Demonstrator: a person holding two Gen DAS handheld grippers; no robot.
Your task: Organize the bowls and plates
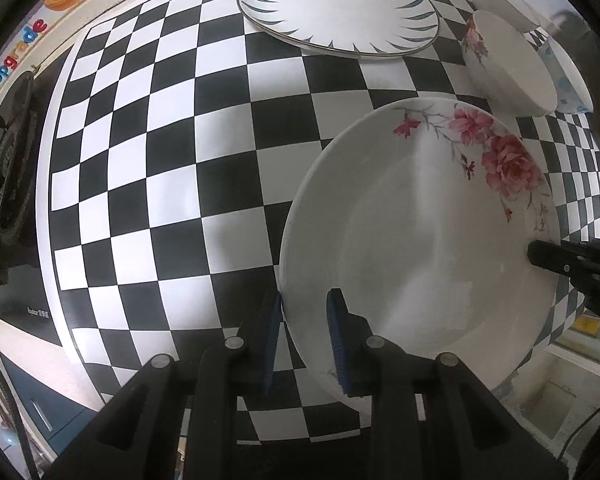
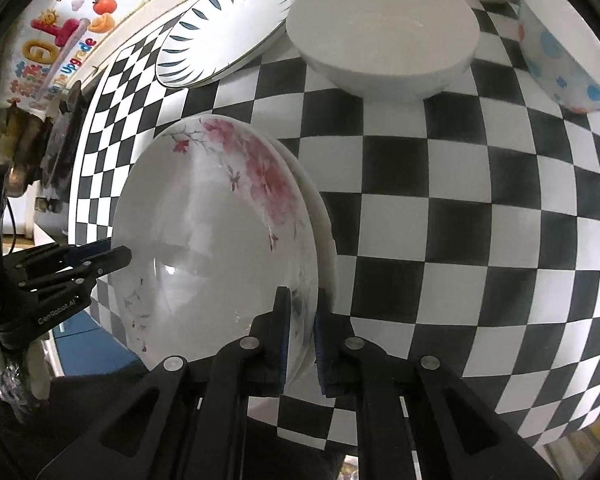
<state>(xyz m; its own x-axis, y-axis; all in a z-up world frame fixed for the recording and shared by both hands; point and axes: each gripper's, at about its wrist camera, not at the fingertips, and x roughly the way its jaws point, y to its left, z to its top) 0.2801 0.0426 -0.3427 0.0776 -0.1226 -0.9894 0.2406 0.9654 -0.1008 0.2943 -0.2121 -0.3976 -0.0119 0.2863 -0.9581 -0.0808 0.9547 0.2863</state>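
1. Lower centre of the left wrist view: the left gripper (image 1: pixel 306 332) stands with its blue-padded fingers on either side of the near rim of the floral plate (image 1: pixel 420 240); the jaws are narrow, pinching that rim.
2. Lower centre of the right wrist view: the right gripper (image 2: pixel 302 332) has its jaws nearly together, clamped on the opposite rim of the same plate (image 2: pixel 220 240).
3. The plate fills the lower right of the left view and the centre left of the right view, tilted over the checkered tabletop (image 1: pixel 180 160). In the right view a second white rim shows just behind its right edge.
4. Top centre of the left view: a blue-leaf plate (image 1: pixel 340 8) lies flat on the tabletop.
5. Upper right of the left view: a rose-printed bowl (image 1: pixel 504 64), with a blue-dotted bowl (image 1: pixel 572 88) just beside it.
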